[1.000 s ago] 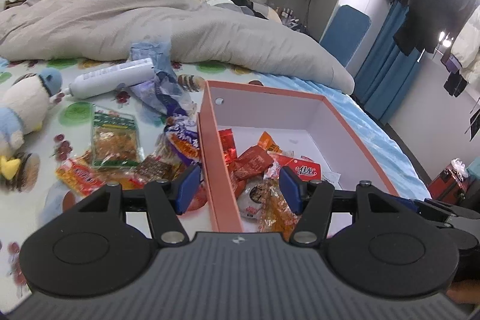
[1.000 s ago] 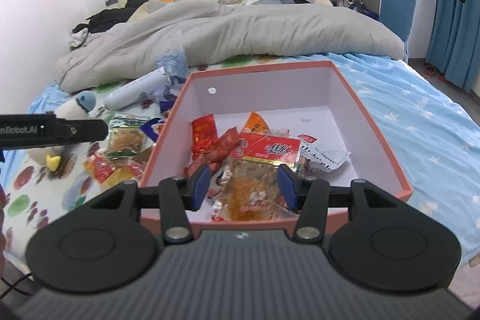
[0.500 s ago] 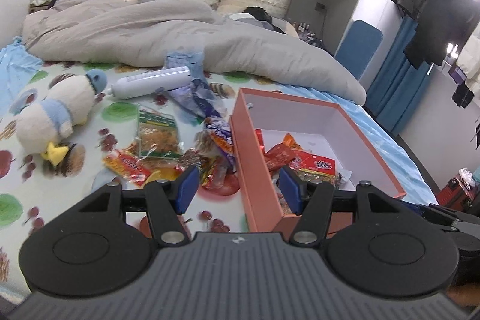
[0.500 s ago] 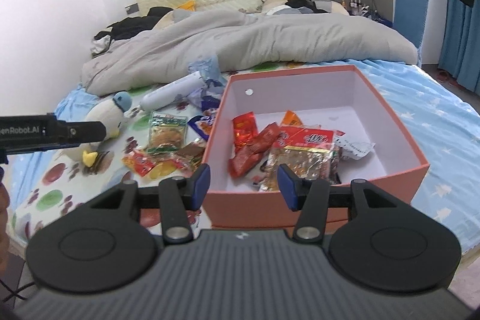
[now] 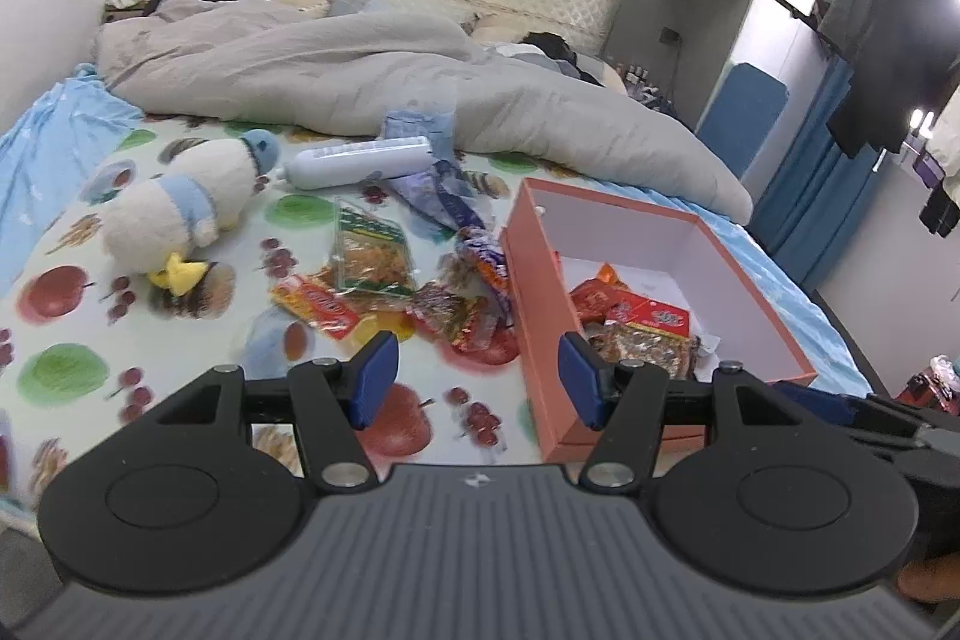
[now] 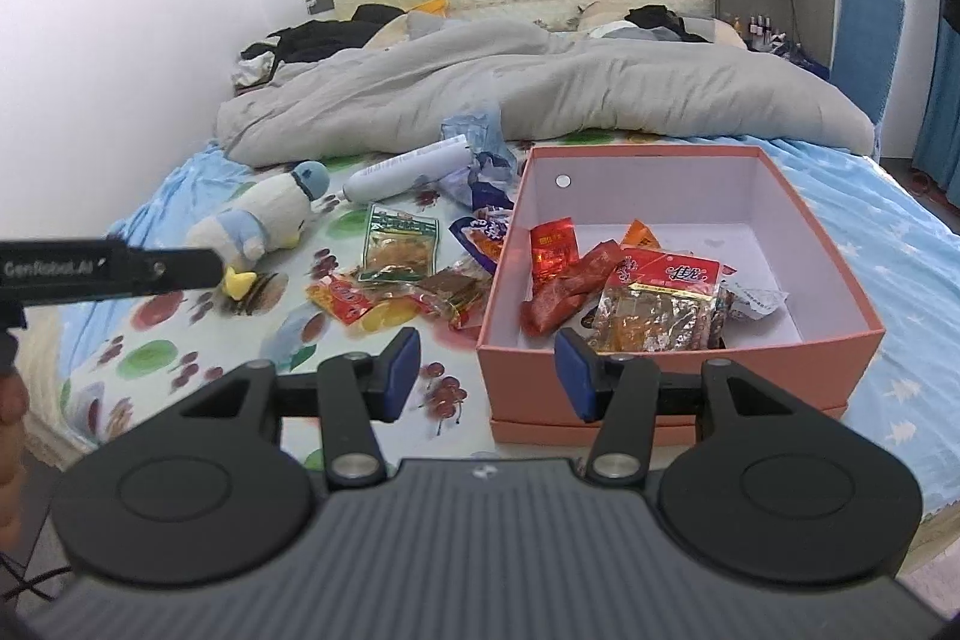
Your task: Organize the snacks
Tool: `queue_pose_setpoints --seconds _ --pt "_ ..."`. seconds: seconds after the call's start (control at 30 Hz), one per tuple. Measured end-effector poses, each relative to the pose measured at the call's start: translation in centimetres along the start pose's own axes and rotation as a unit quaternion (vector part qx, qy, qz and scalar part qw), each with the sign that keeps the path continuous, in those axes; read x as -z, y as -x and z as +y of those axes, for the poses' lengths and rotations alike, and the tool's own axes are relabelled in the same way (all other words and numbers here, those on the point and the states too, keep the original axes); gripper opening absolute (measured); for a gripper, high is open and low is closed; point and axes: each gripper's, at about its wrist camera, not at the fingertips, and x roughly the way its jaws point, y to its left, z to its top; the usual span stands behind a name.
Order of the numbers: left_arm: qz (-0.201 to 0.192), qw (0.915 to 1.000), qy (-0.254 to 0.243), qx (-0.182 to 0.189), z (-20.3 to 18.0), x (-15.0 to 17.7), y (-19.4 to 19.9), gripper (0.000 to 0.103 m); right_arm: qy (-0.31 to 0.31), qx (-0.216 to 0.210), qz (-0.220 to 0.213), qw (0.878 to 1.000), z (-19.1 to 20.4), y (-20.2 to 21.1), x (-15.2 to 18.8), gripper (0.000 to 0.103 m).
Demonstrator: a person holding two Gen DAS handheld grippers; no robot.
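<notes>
An orange box (image 6: 840,256) with a white inside stands on the bed and holds several snack packets, among them a red-topped one (image 6: 666,304). It also shows in the left wrist view (image 5: 528,268). More packets lie loose left of the box: a green-edged one (image 6: 399,244), a red and yellow one (image 6: 345,301). My left gripper (image 5: 477,381) is open and empty, held back above the bed's near edge. My right gripper (image 6: 486,375) is open and empty, in front of the box's near left corner.
A plush penguin (image 5: 180,208) and a white bottle (image 5: 360,163) lie left of the snacks. A grey duvet (image 5: 360,76) is heaped across the bed behind. A blue crumpled bag (image 6: 480,148) lies by the bottle. The left gripper's body (image 6: 102,271) shows at the left of the right wrist view.
Both grippers have pulled back and up from the box, so more of the bed shows. Both stay open and empty. The packets have not moved.
</notes>
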Motion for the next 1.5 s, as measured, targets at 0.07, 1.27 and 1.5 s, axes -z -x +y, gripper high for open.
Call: queue_pose_setpoints --seconds 0.07,1.27,1.5 --pt "0.003 0.9998 0.018 -0.006 0.9 0.8 0.9 0.065 -0.007 -0.005 0.006 1.0 0.1 0.2 0.5 0.052" --pt "0.041 0.9957 0.082 -0.015 11.3 1.4 -10.3 0.065 0.12 -0.032 0.048 0.991 7.4 -11.1 1.1 0.052" --pt "0.055 0.9945 0.089 -0.01 12.9 0.1 -15.0 0.065 0.144 -0.036 0.067 0.987 8.5 -15.4 0.7 0.052"
